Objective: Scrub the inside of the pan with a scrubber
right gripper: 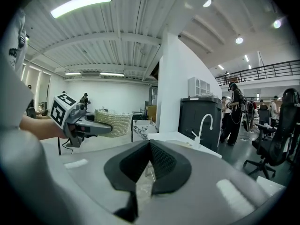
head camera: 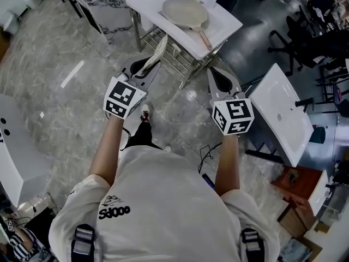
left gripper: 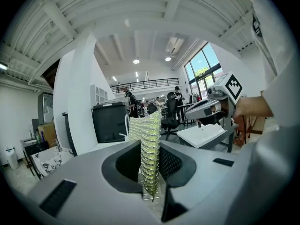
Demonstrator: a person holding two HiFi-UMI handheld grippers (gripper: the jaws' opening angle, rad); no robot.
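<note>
Pan [head camera: 185, 11]: lies open side up on the white table [head camera: 226, 22], handle [head camera: 204, 37] toward the person, well apart from both grippers.
Scrubber [left gripper: 151, 149]: pale mesh pad, held edge-on.
Left gripper [head camera: 147, 64]: jaws clenched on the scrubber.
Right gripper [right gripper: 150, 159]: jaws pressed together, nothing between them.
Step, as judged: bringing the scrubber to the pan.
Doing it well: lay the pad's broad face on the pan floor, and steady the handle with the right gripper so the pan cannot slide.
</note>
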